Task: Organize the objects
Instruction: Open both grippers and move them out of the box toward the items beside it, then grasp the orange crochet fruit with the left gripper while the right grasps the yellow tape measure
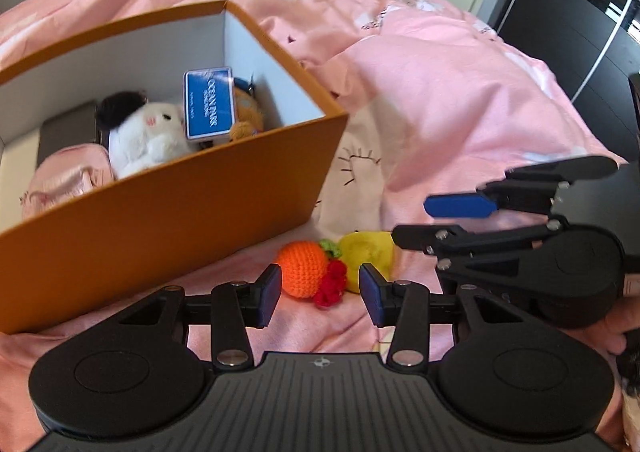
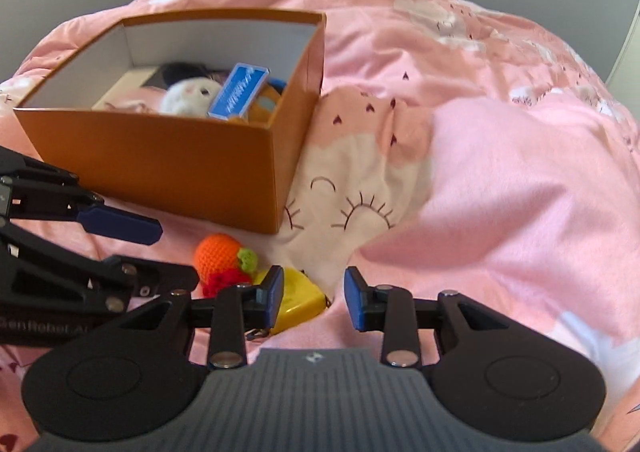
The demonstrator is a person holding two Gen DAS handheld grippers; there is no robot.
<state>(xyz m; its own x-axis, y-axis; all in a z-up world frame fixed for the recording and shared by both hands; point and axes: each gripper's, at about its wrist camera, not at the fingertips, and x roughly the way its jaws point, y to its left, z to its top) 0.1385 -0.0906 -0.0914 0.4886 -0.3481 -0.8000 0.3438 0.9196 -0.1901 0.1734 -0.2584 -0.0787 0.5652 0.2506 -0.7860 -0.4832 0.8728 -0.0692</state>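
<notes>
Blue-padded, the left gripper hangs open and empty over a crocheted orange, red berries and a yellow object on the pink quilt; the orange box beside them holds a white plush and blue card box.

From the right wrist, the right gripper is open too, its left finger hiding part of the yellow object.

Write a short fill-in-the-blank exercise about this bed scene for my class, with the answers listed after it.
1. The white plush toy lies inside the ___ box.
2. The crocheted orange lies on the pink ___, outside the box.
3. The blue card pack leans against the ___ toy.
4. Both hand-held grippers, left and right, hold ___.

Answers: orange; bedcover; white plush; nothing
</notes>
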